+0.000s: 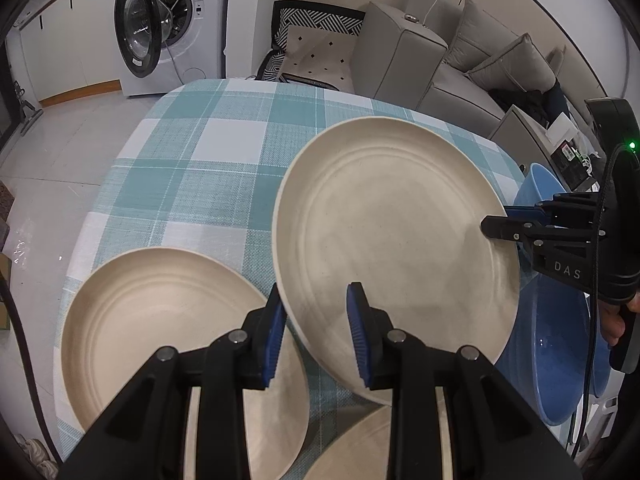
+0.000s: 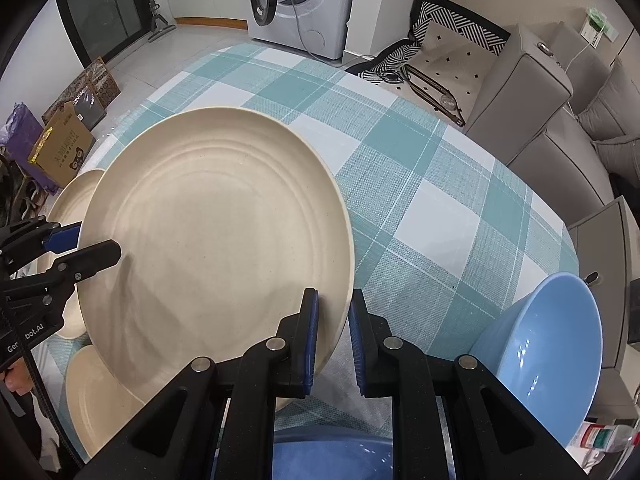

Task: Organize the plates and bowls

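Observation:
A large beige plate point(image 1: 392, 232) point(image 2: 216, 240) hangs tilted above the table, held at two opposite rims. My left gripper point(image 1: 316, 292) is shut on its near-left rim, and in the right wrist view this gripper point(image 2: 98, 240) comes in from the left. My right gripper point(image 2: 334, 294) is shut on the opposite rim, and in the left wrist view it point(image 1: 498, 220) reaches in from the right. Two more beige plates point(image 1: 160, 320) point(image 1: 352, 448) lie on the cloth below. Two blue bowls point(image 2: 552, 344) point(image 2: 332, 456) sit at the table's right and near edges.
The table wears a teal and white checked cloth point(image 1: 208, 152) point(image 2: 420, 200). A grey sofa point(image 1: 460, 72) stands close beyond its far right edge, and a washing machine point(image 1: 160, 32) with its door open is at the back. A plastic bottle point(image 2: 604, 436) lies near the right blue bowl.

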### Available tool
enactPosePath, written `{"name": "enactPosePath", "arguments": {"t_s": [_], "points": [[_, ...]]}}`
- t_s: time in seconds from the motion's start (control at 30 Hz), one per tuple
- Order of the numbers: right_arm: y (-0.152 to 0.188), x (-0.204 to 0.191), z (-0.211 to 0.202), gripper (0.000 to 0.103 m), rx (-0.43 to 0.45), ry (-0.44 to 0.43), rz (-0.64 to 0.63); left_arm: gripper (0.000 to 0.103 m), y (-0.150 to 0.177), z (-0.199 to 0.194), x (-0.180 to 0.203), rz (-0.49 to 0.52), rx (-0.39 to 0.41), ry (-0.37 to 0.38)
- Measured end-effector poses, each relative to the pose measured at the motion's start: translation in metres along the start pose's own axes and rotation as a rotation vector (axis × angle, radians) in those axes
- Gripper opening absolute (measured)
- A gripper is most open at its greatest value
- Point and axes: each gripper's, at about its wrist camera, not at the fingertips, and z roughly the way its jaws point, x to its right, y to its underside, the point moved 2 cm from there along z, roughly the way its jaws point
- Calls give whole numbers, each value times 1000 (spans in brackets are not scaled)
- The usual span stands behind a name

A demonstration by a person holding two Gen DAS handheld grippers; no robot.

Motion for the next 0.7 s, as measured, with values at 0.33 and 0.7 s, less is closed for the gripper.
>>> {"name": "enactPosePath", "arguments": {"t_s": [0.33,0.7], "points": [[7,-19,-25,15,36,3,-17,29,13,-25,-6,-5,38,-8],[24,-45,-53,15,72,14,-45,29,36,-53,-9,-9,80,-24]]}}
